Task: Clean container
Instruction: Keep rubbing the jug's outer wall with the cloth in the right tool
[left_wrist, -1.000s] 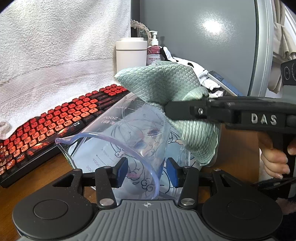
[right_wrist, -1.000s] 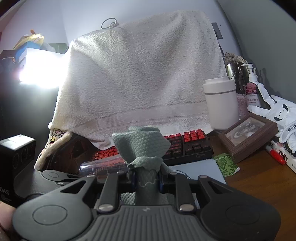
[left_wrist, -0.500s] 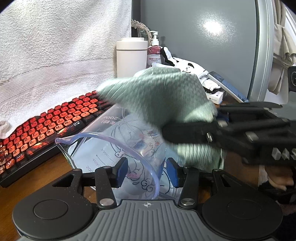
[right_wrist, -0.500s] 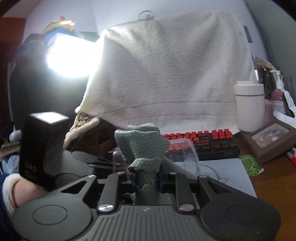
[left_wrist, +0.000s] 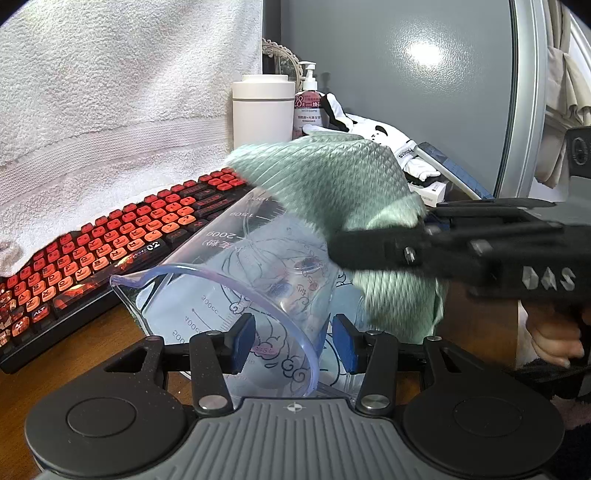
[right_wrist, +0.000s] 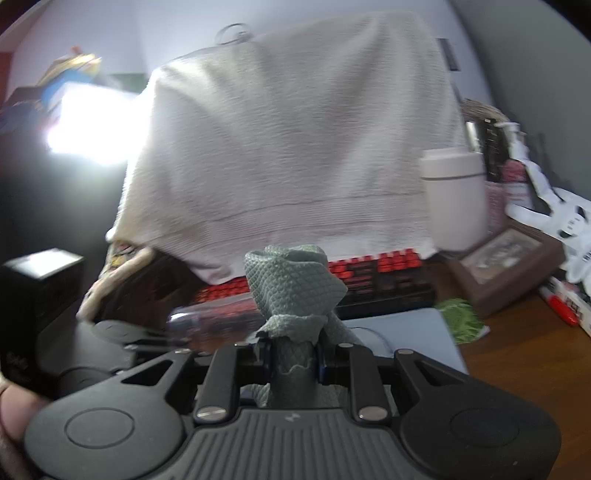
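A clear plastic measuring cup (left_wrist: 236, 280) lies tilted with its mouth toward the left wrist camera. My left gripper (left_wrist: 293, 343) is shut on it, its blue pads on either side of the near rim. A green waffle cloth (left_wrist: 332, 192) drapes over the cup's far end and right side, blurred by motion. My right gripper (left_wrist: 340, 251) comes in from the right and is shut on that cloth. In the right wrist view the cloth (right_wrist: 295, 284) bunches up between the right gripper (right_wrist: 293, 363) jaws, and the cup (right_wrist: 210, 321) shows just left of it.
A red-keyed keyboard (left_wrist: 110, 243) lies at the left under a hanging white towel (left_wrist: 110, 92). Behind the cup are a white canister (left_wrist: 262, 107), a pump bottle (left_wrist: 308, 107) and a plush toy (left_wrist: 369, 129). A picture frame (right_wrist: 509, 266) and a green packet (right_wrist: 461, 319) sit on the wooden desk.
The right gripper has swept the green cloth across the cup's far end, left and then back toward the right. The left gripper and the cup have kept still.
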